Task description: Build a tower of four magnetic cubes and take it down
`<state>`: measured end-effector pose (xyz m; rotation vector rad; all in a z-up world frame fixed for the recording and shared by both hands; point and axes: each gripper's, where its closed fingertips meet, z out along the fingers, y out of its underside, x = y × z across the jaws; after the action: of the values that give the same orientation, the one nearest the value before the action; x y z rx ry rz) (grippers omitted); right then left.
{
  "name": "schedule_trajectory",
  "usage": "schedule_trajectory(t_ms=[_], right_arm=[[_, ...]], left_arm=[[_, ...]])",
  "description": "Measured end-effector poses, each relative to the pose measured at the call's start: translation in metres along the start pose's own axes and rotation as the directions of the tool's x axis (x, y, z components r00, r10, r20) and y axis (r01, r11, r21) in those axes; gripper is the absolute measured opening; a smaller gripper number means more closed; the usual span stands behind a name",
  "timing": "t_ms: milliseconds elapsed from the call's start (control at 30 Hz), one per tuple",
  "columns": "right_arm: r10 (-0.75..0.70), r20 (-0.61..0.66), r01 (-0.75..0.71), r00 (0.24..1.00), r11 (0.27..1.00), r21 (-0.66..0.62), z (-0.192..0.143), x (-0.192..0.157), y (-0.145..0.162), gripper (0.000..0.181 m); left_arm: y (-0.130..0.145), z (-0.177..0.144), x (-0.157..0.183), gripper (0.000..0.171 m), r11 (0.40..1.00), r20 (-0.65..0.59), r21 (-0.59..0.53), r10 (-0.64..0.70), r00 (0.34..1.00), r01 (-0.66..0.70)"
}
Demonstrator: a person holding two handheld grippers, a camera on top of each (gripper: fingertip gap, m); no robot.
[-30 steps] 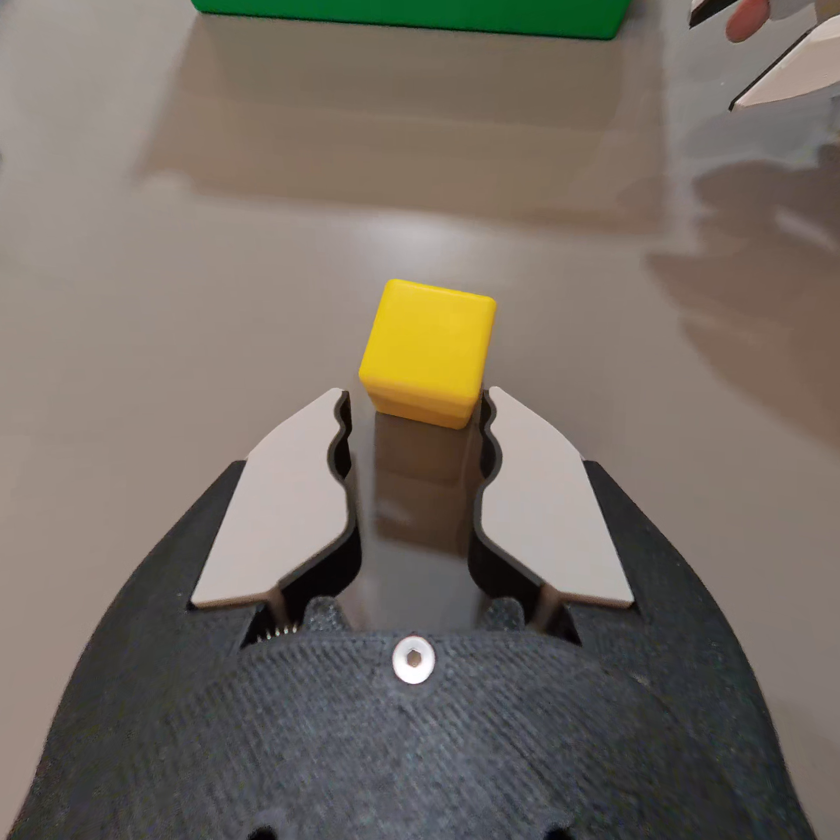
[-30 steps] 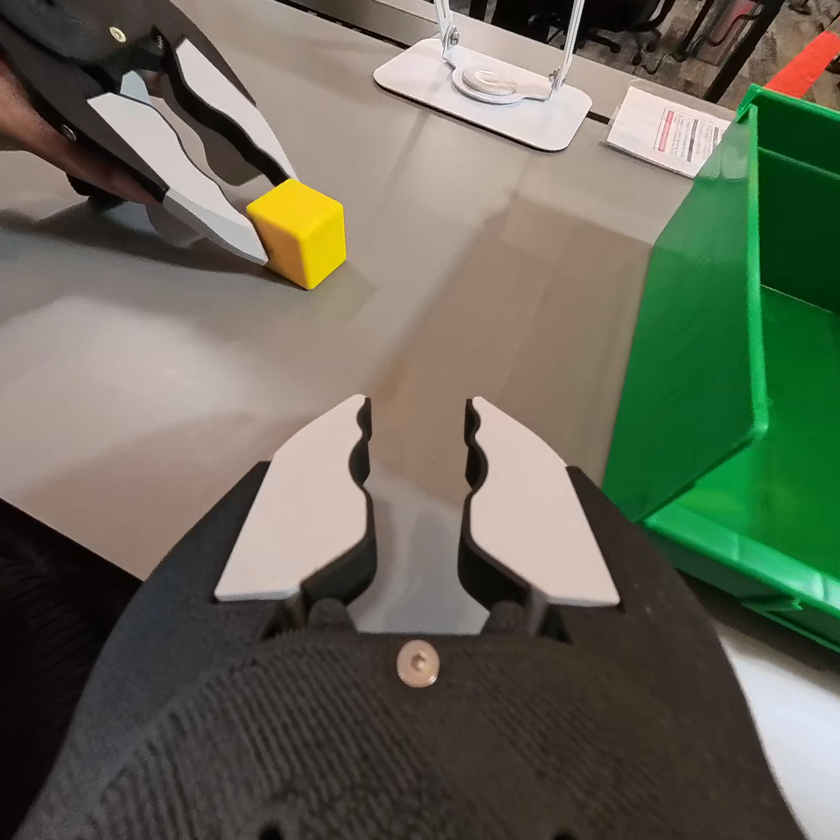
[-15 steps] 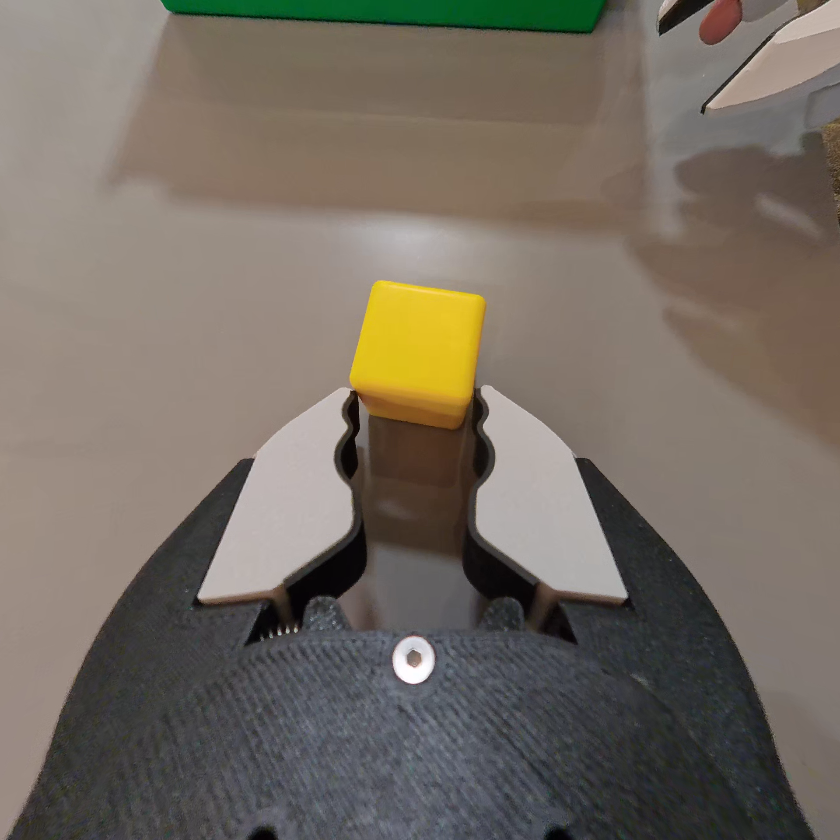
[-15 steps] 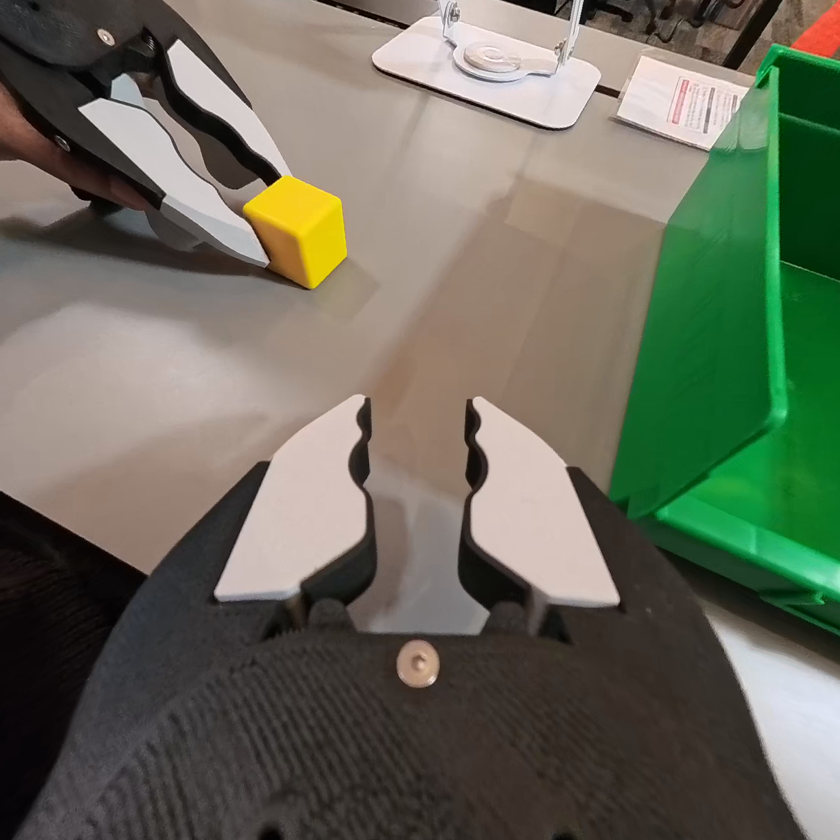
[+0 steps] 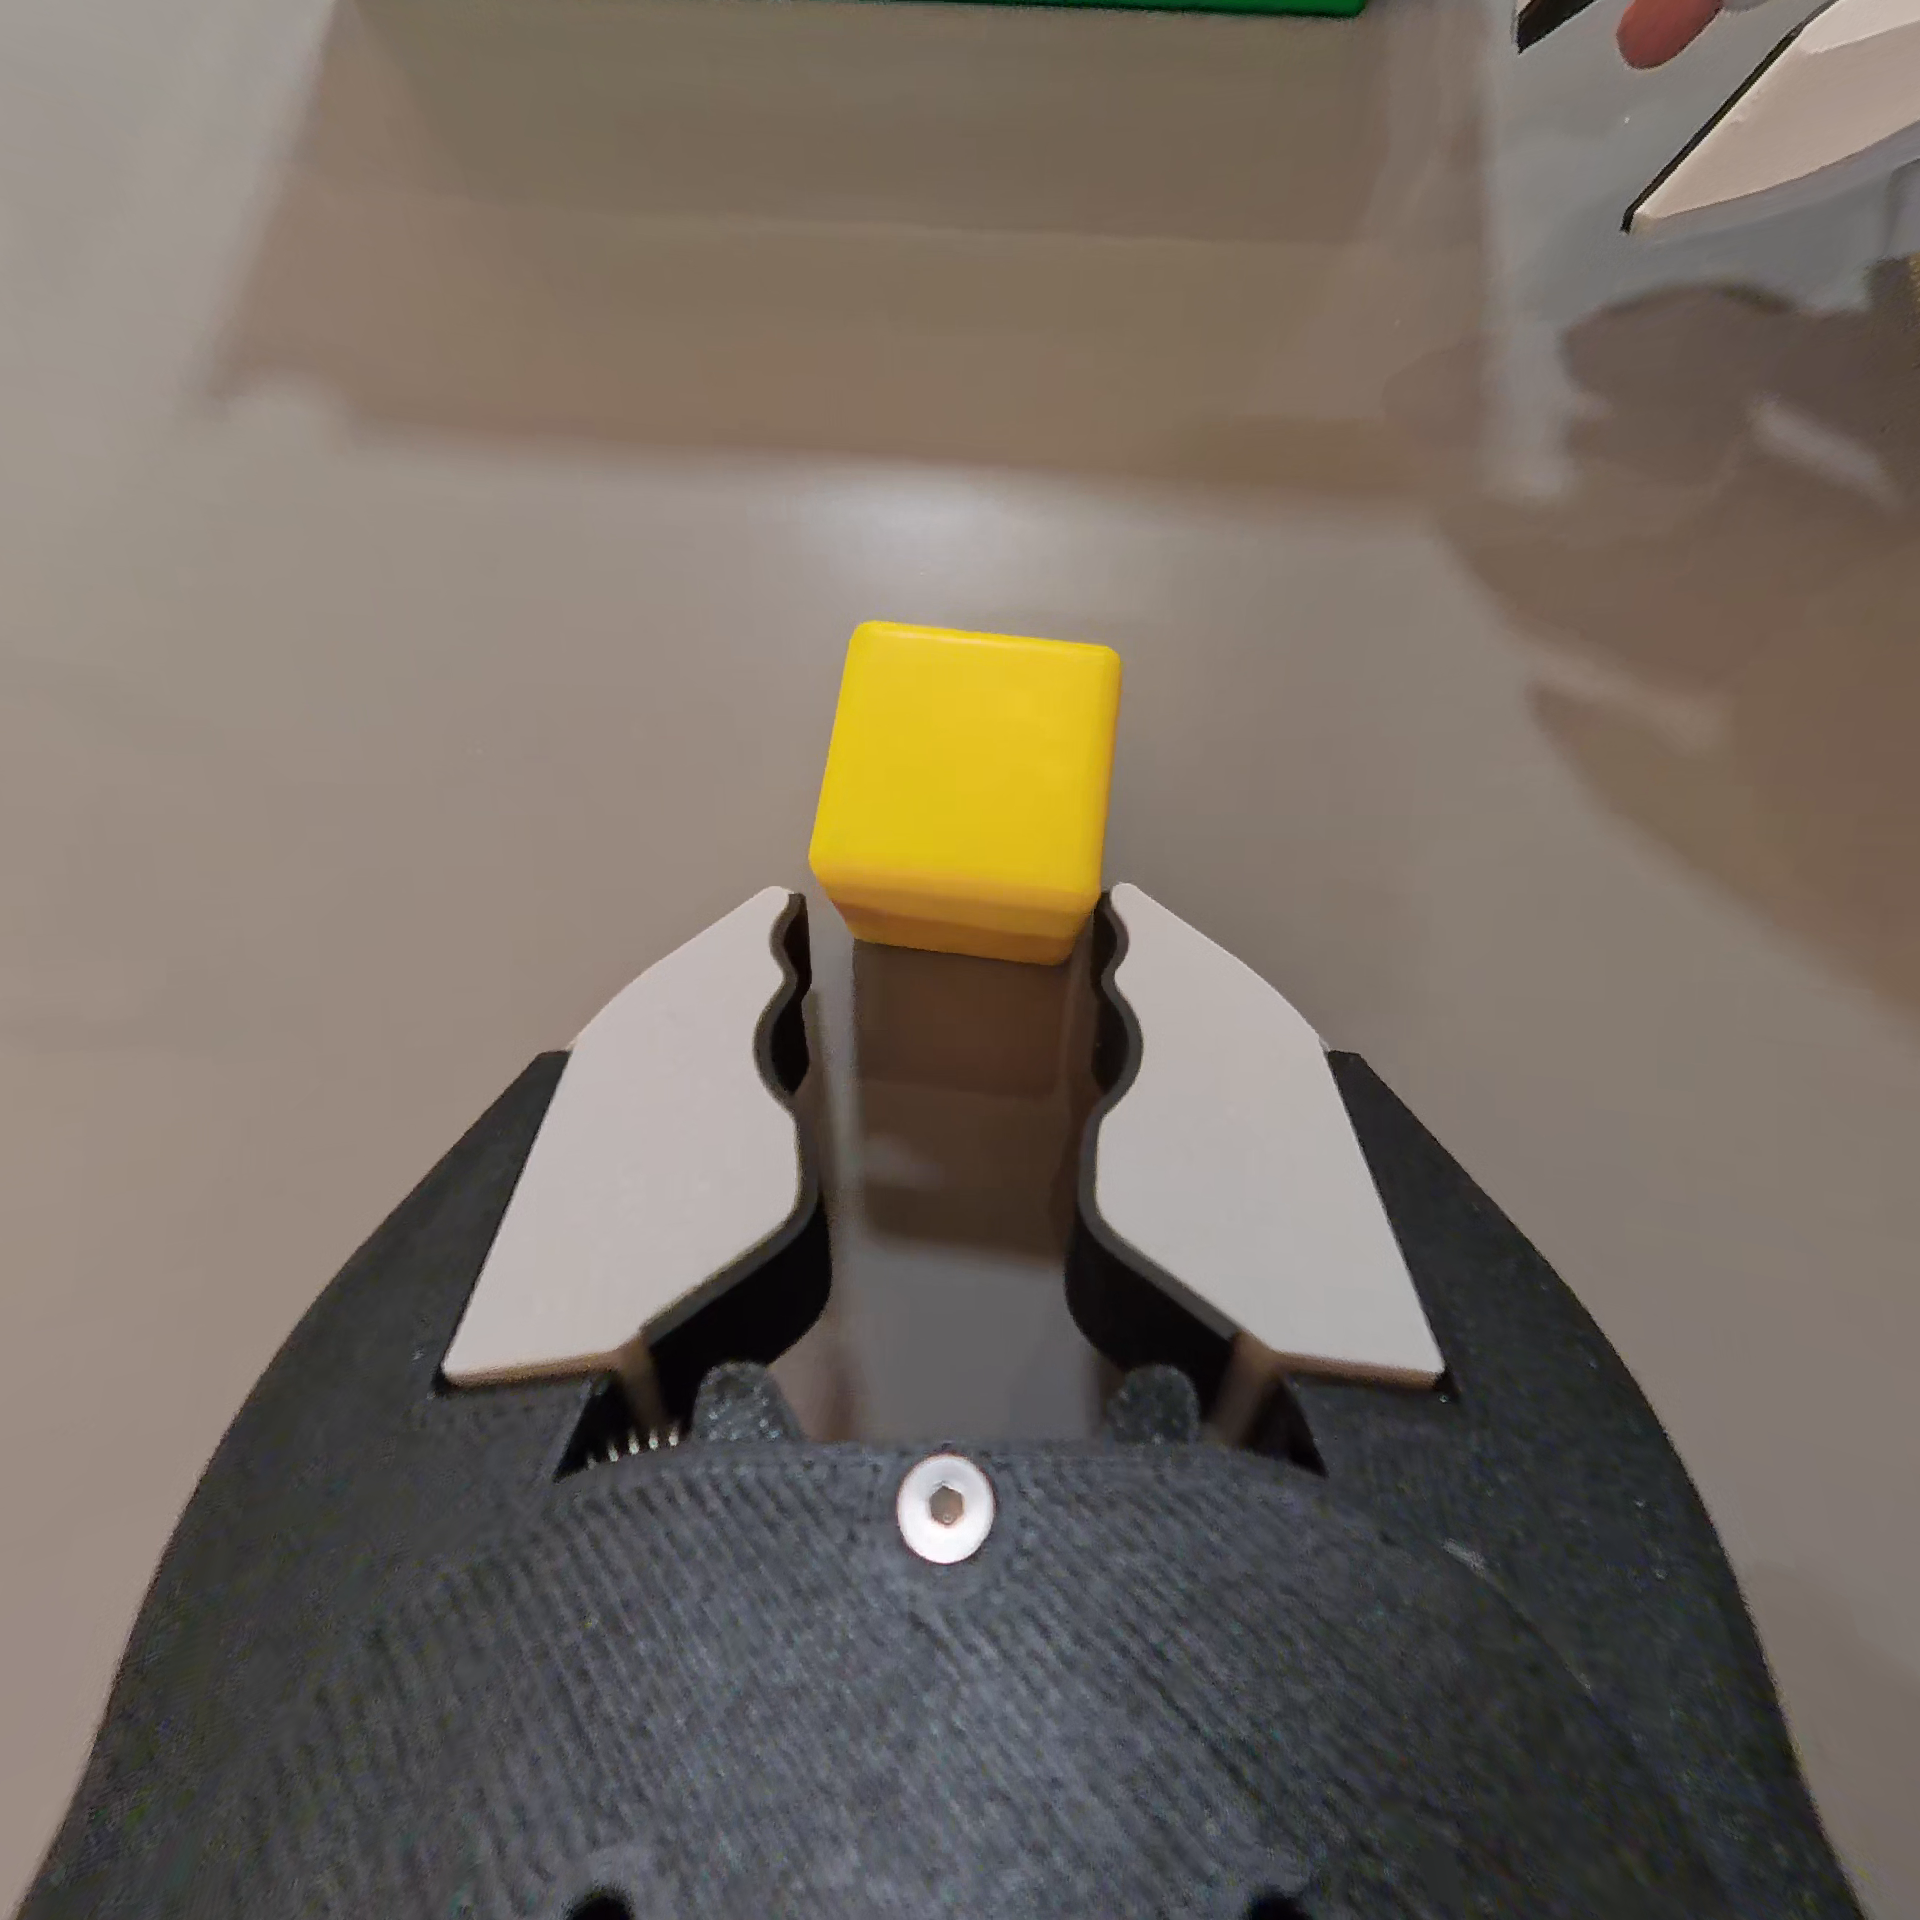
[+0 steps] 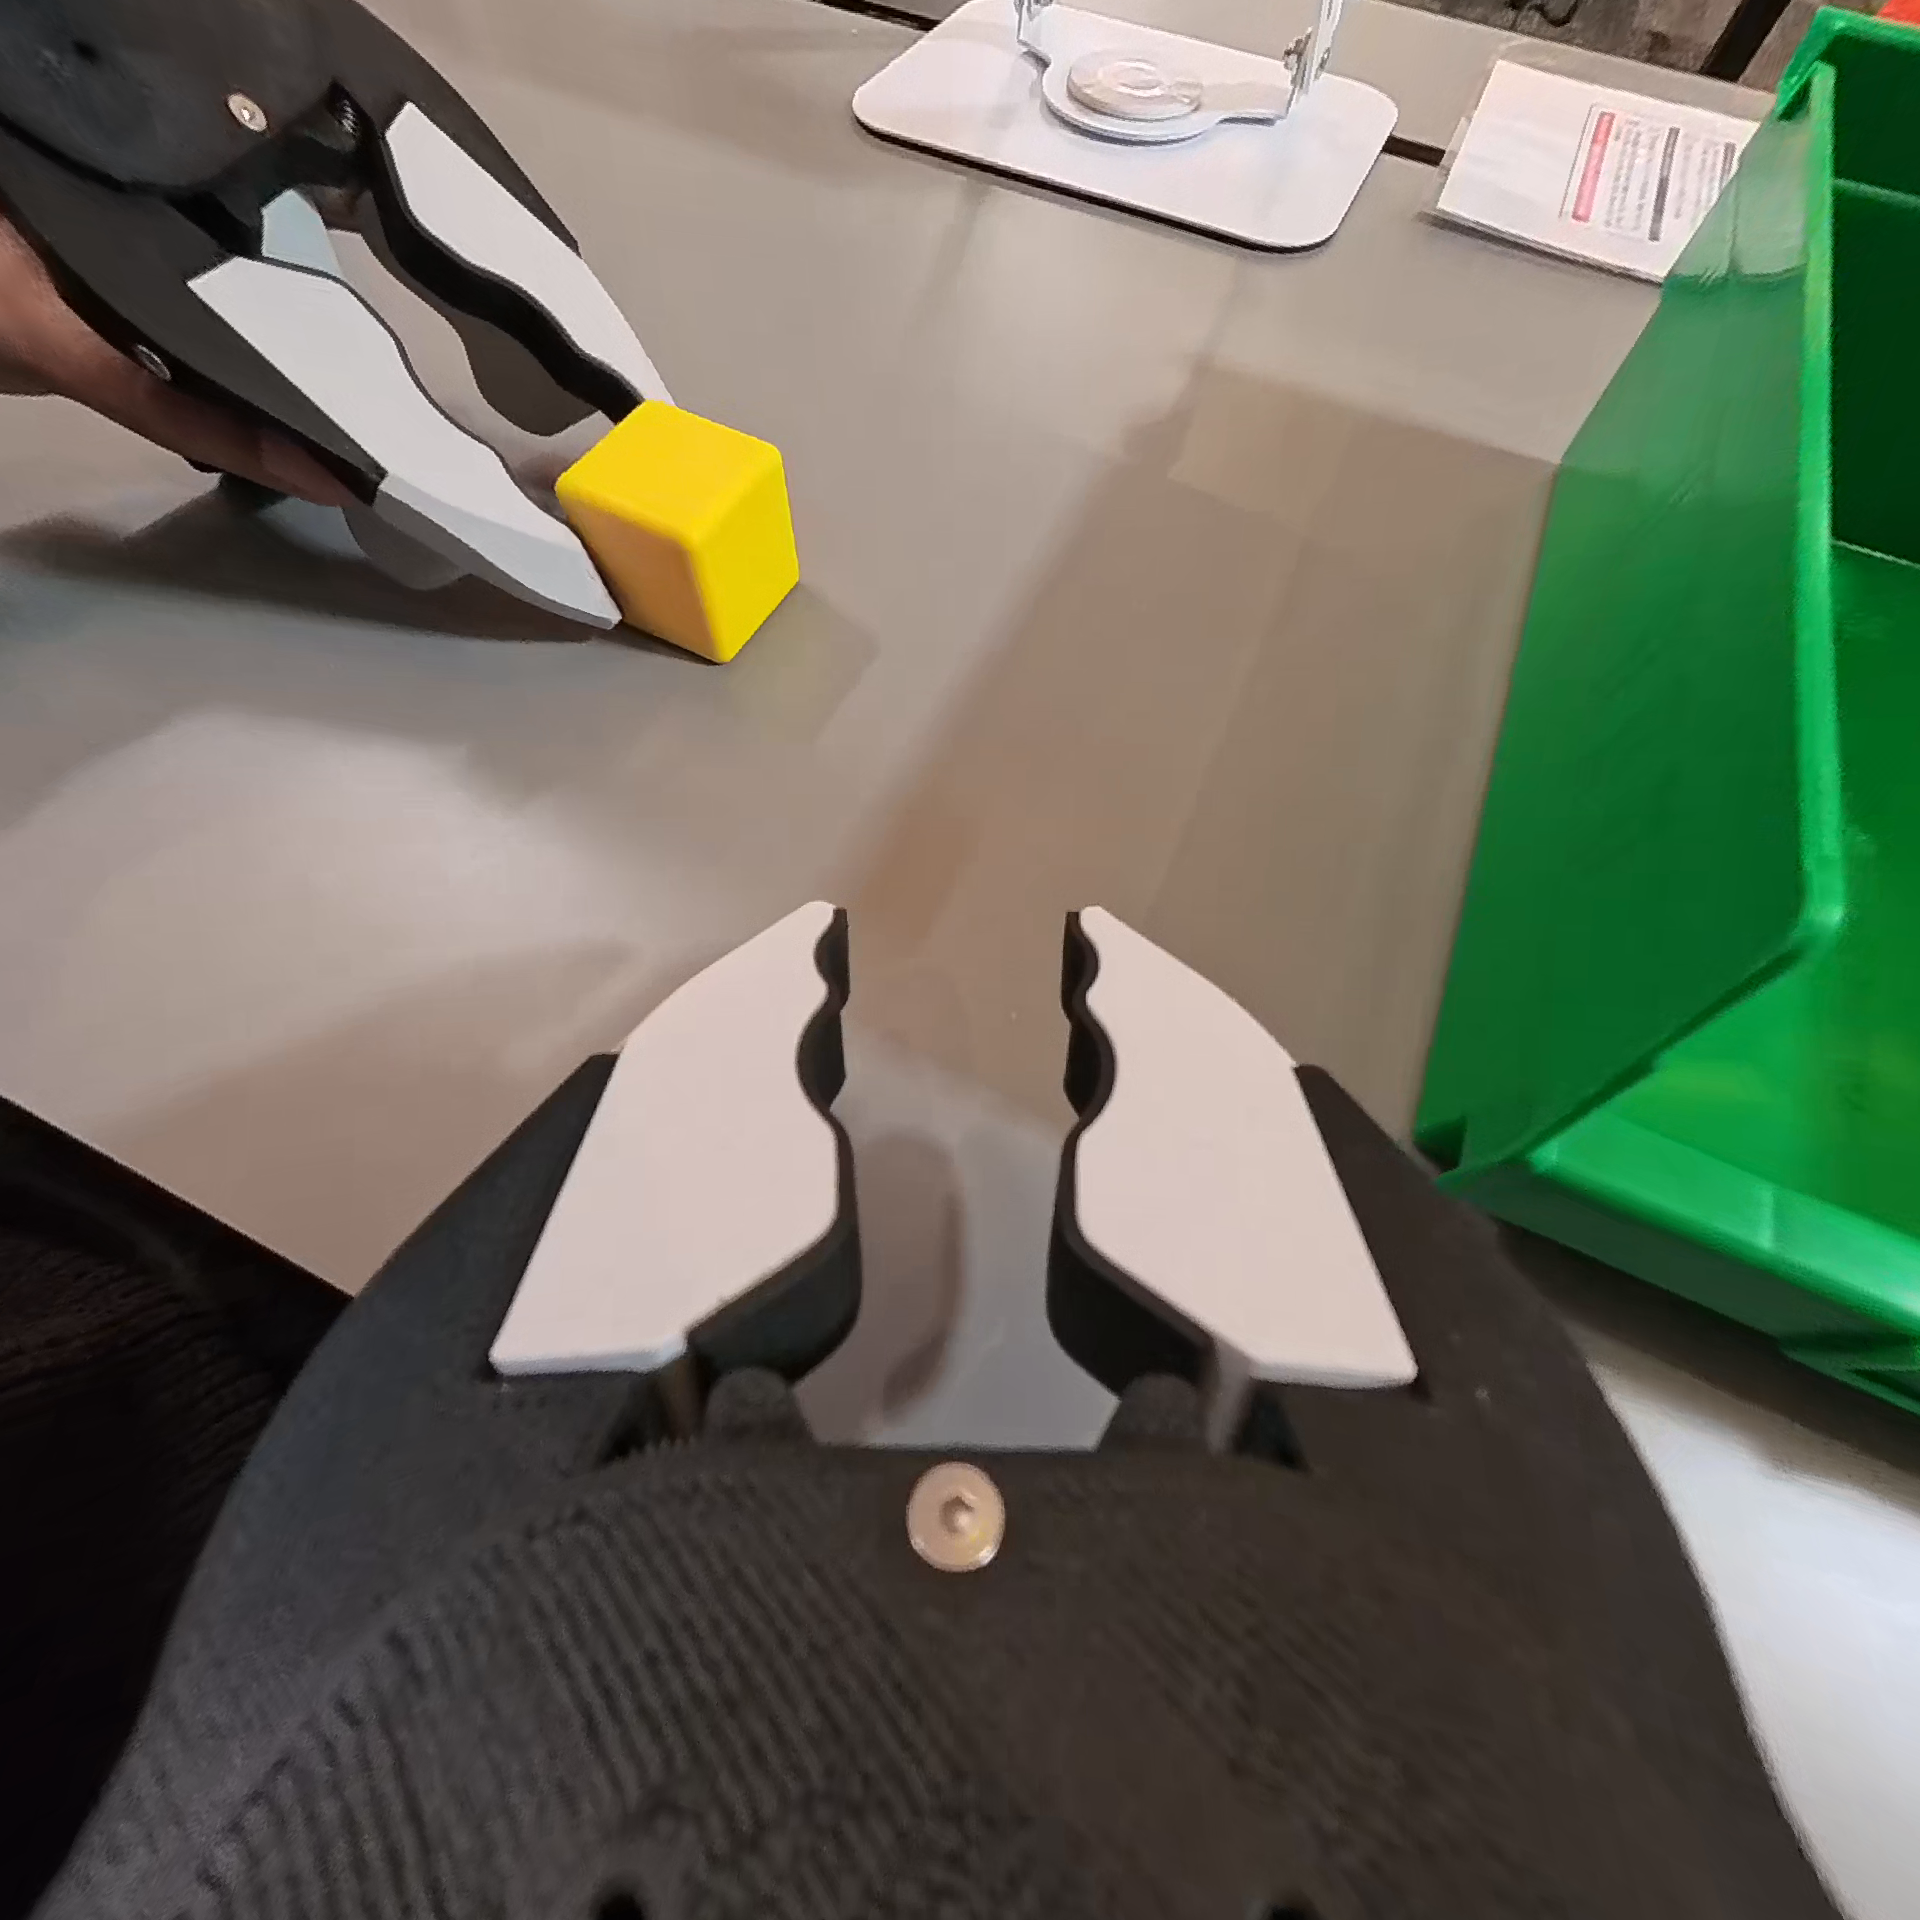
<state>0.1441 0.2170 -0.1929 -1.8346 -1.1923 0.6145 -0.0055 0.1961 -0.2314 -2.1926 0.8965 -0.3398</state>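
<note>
While the right claw [image 6: 951, 920] hangs parted, the left claw [image 5: 948, 904] straddles, unclamped, a stiff, smooth-sided cube [image 5: 961, 795] at twelve o'clock on the tabletop [image 5: 364, 623].

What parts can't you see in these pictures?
- Green bin: cut off by the right edge in the right wrist view; only a strip shows in the left wrist view.
- Yellow cube: its far faces are hidden by itself.
- Paper: print too small.
- Left gripper tips: touching the cube or not, unclear.
</note>
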Motion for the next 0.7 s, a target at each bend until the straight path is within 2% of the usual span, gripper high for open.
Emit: schedule_trajectory(t_ms=[300, 700], right_arm=[[0.003, 0.004, -0.003, 1.0, 1.0, -0.01, 0.0011, -0.0003, 0.0017, 0.04], [0.005, 0.004, -0.005, 1.0, 1.0, -0.022, 0.0023, -0.0006, 0.0037, 0.04]], left_arm=[[-0.0009, 0.0034, -0.0035, 0.057, 1.0, 0.05, -0.013, 0.014, 0.999, -0.013], [-0.0017, 0.0079, -0.0075, 0.052, 0.999, 0.101, -0.034, 0.021, 0.995, -0.017]])
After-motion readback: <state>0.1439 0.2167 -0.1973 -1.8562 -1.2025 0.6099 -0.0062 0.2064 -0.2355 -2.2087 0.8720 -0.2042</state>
